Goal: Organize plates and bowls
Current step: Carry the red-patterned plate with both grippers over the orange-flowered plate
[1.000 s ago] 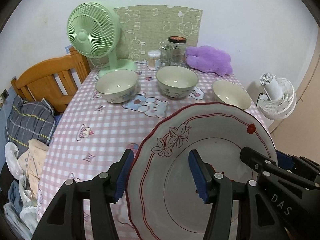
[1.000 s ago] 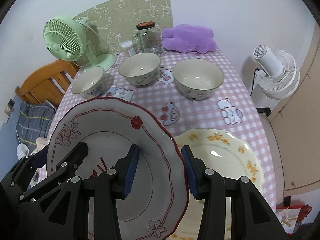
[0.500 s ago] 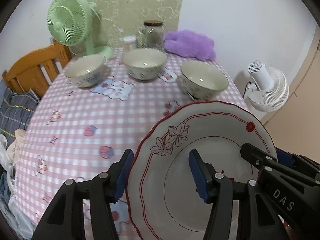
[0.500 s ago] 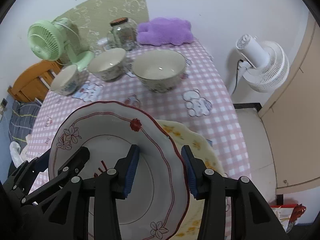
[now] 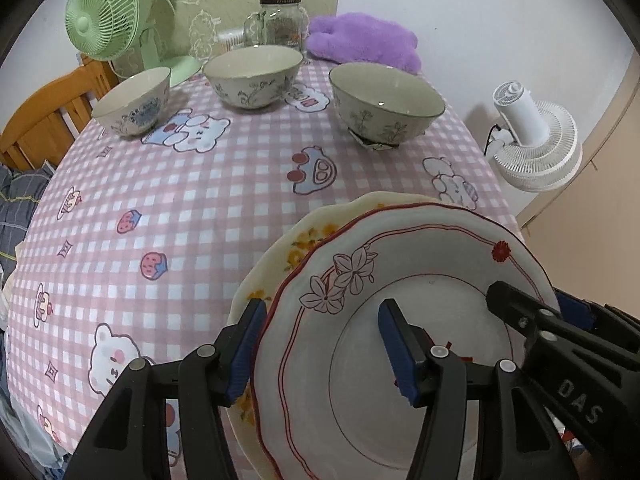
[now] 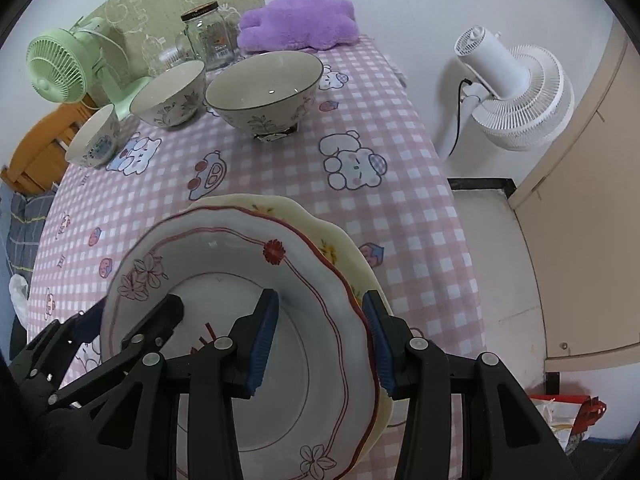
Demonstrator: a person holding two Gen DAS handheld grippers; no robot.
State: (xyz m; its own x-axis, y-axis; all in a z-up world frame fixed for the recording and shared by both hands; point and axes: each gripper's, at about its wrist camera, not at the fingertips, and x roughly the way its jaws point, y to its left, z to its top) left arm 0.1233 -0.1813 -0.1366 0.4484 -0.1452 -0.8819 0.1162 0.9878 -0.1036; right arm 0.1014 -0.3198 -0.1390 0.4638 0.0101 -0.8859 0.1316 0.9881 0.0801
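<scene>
red-rim plate gripped L + R | brought over yellow plate since 1s ago | stacking nearly done

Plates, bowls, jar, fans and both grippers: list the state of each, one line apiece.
Red-rimmed plate: gripped at both sides, over the yellow plate.
Yellow-flowered plate: flat on the tablecloth, mostly covered.
Three bowls: upright, empty, unstacked.
Glass jar: upright, lid on.
Green fan: blades not blurred.
White fan: standing on the floor.
Left gripper: shut on the red-rimmed plate.
Right gripper: shut on the same plate.
</scene>
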